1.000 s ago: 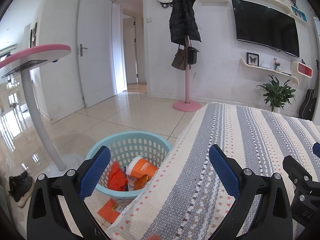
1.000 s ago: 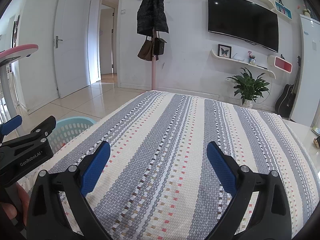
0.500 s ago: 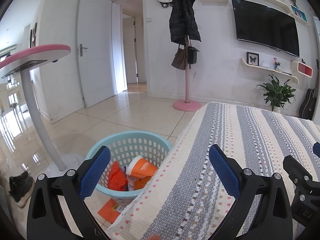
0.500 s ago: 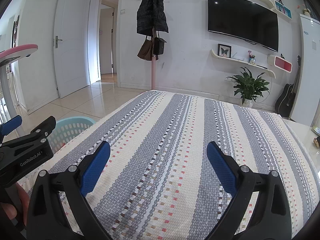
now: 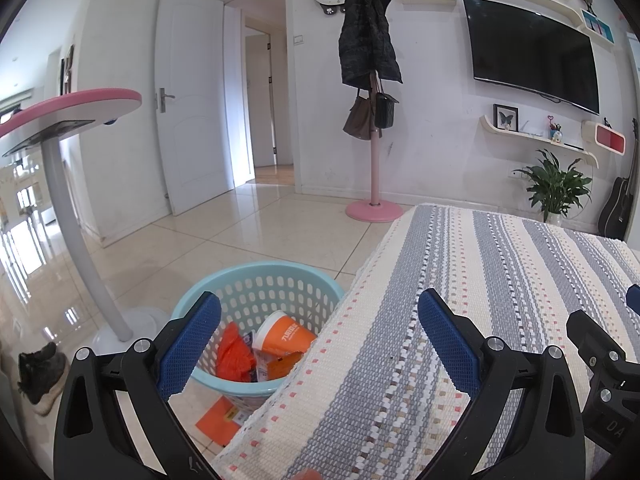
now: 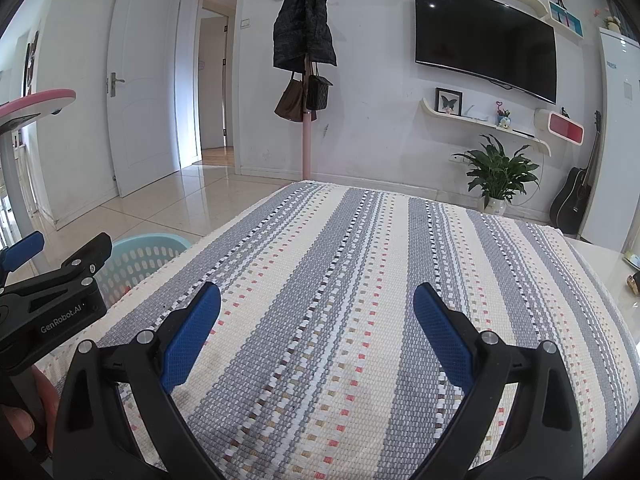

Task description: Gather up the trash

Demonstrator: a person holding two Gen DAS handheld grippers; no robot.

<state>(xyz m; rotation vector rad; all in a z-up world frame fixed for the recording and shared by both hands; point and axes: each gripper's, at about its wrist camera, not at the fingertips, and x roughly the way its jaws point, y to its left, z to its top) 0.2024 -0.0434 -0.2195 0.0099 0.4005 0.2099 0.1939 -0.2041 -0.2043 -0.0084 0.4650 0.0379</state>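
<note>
A light blue basket (image 5: 256, 276) stands on the floor beside the table's left edge, and its rim (image 6: 148, 242) also shows in the right wrist view. Inside lie an orange-and-white cup (image 5: 286, 334), a crumpled orange wrapper (image 5: 234, 354) and other packets. An orange paper (image 5: 218, 420) rests on the floor in front of the basket. My left gripper (image 5: 318, 332) hovers open over the table's left edge, with nothing between its fingers. My right gripper (image 6: 318, 328) is open and empty above the striped tablecloth (image 6: 360, 280). The left gripper (image 6: 48, 292) appears at the right wrist view's left side.
A pink-topped stand (image 5: 64, 184) rises left of the basket, with a shoe (image 5: 40, 372) by its base. A coat rack (image 5: 372, 120) with a black jacket, a wall TV (image 5: 532, 64), a plant (image 5: 556, 184) and a guitar (image 5: 618, 204) line the far wall. A hand (image 6: 24, 416) holds the left gripper.
</note>
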